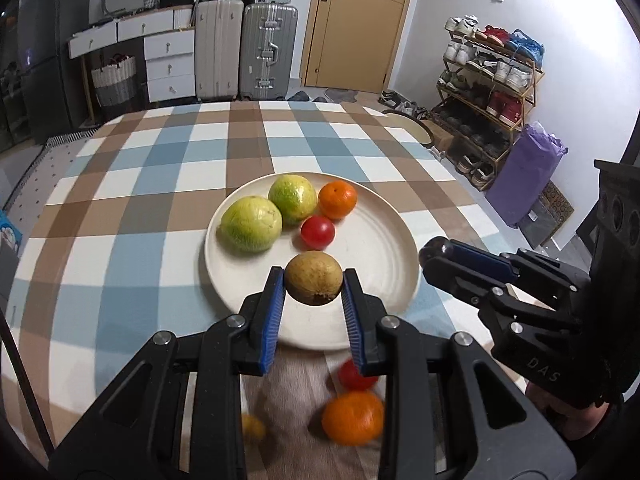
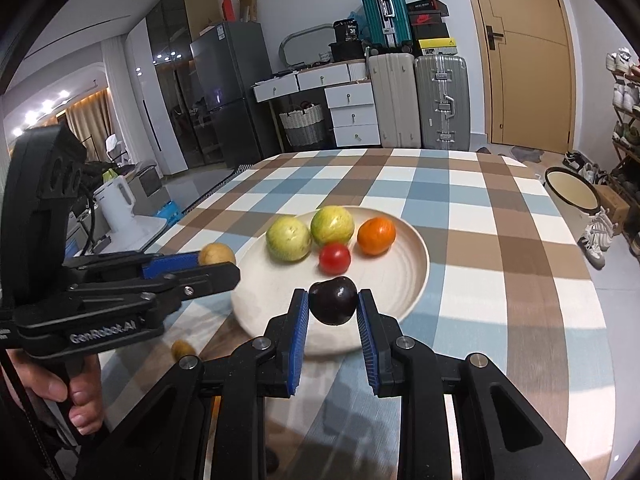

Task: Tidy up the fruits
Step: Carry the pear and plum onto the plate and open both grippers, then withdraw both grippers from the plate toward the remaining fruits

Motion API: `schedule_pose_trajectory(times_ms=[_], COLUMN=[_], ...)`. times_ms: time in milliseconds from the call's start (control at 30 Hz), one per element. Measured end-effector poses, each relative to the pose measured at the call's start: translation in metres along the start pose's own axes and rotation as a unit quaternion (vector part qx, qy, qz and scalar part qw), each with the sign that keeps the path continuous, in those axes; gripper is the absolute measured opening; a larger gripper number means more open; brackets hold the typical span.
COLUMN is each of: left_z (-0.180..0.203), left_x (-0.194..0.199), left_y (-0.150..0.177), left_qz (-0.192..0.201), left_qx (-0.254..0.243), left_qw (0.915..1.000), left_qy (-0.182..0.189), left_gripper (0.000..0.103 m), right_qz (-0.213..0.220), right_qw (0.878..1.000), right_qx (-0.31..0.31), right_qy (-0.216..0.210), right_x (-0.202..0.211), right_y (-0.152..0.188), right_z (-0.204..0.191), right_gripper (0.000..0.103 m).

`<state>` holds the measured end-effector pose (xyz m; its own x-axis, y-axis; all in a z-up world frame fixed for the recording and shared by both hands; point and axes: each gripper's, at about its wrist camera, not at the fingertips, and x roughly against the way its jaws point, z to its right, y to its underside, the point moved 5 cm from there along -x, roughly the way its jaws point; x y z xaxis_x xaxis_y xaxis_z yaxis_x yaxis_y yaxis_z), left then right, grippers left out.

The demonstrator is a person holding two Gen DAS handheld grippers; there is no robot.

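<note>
The left gripper [image 1: 314, 292] is pinching a brown kiwi-like fruit [image 1: 314, 283] above the round cream plate [image 1: 384, 248]; the right gripper [image 2: 333, 306] is clamping a dark, probably plum, fruit [image 2: 334, 300]. Both are delivering; next, lowering and releasing beside the green guavas [image 1: 251, 223].

checked tablecloth [image 1: 168, 184] over the table. behind it, two upright suitcases [image 1: 248, 50], beige beside silver, with a teal suitcase [image 2: 380, 10] stacked above. white drawers [image 1: 168, 66] and a woven basket [image 1: 114, 80] to their left, dark fridge [image 2: 224, 80] further left. tan door [image 1: 356, 20]. shoe rack [image 1: 492, 92] by the right wall, purple bag [image 1: 524, 176] beside it.
</note>
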<state>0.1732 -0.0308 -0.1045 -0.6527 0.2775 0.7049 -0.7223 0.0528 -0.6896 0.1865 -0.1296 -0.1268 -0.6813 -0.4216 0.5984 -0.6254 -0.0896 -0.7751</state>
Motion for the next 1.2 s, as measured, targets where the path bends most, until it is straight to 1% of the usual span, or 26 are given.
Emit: schedule_pose_trajectory(times_ms=[200,433,533,733,800,867,900,933,967,1033,1100,1167,1200], left_z=[-0.006,-0.01,-0.009,-0.006,-0.006,-0.007,-0.007,-0.007,-0.007,-0.006,-0.006,-0.006,-0.006], left_x=[-0.037,-0.07,-0.081,-0.089,-0.09,-0.089,-0.087,-0.085,-0.083,-0.078,-0.072,-0.065,-0.06], left_y=[-0.016,-0.024,-0.027,-0.033,-0.035,-0.038,-0.039,-0.04,-0.04,-0.04,-0.04,-0.038,-0.037], left_qz=[-0.017,-0.041,-0.048,-0.048,-0.045,-0.04,-0.038,-0.035,-0.033,-0.028,-0.024,-0.019,-0.017], left_qx=[-0.006,-0.011,-0.014,-0.014,-0.015,-0.013,-0.013,-0.013,-0.014,-0.012,-0.011,-0.01,-0.009], left_qw=[0.9998,0.9991,0.9987,0.9987,0.9989,0.9991,0.9992,0.9993,0.9994,0.9995,0.9997,0.9998,0.9998], left_qy=[-0.001,0.002,0.003,0.004,-0.001,-0.001,-0.002,-0.003,-0.003,0.001,0.002,0.0,0.001], left_gripper=[0.026,0.026,0.026,0.026,0.026,0.027,0.028,0.031,0.034,0.037,0.038,0.038,0.038], right_qz=[-0.008,-0.03,-0.041,-0.048,-0.046,-0.038,-0.034,-0.031,-0.028,-0.022,-0.014,-0.007,-0.002], right_qw=[1.0,0.999,0.999,0.999,0.999,0.999,0.999,0.999,0.999,1.0,1.0,1.0,1.0], right_qx=[0.01,0.003,0.006,0.005,-0.001,-0.007,-0.014,-0.018,-0.022,-0.022,-0.02,-0.019,-0.017], right_qy=[0.001,-0.01,-0.009,-0.011,-0.004,-0.001,0.001,-0.001,-0.005,-0.004,0.001,0.004,0.007], right_x=[-0.022,-0.052,-0.066,-0.079,-0.081,-0.079,-0.077,-0.076,-0.073,-0.067,-0.06,-0.053,-0.05], right_y=[-0.014,-0.015,-0.016,-0.018,-0.02,-0.021,-0.021,-0.021,-0.021,-0.023,-0.024,-0.025,-0.026], right_z=[0.009,0.018,0.02,0.023,0.027,0.031,0.035,0.036,0.037,0.036,0.036,0.034,0.033], right_gripper=[0.025,0.025,0.025,0.026,0.03,0.042,0.046,0.05,0.051,0.051,0.054,0.068,0.071])
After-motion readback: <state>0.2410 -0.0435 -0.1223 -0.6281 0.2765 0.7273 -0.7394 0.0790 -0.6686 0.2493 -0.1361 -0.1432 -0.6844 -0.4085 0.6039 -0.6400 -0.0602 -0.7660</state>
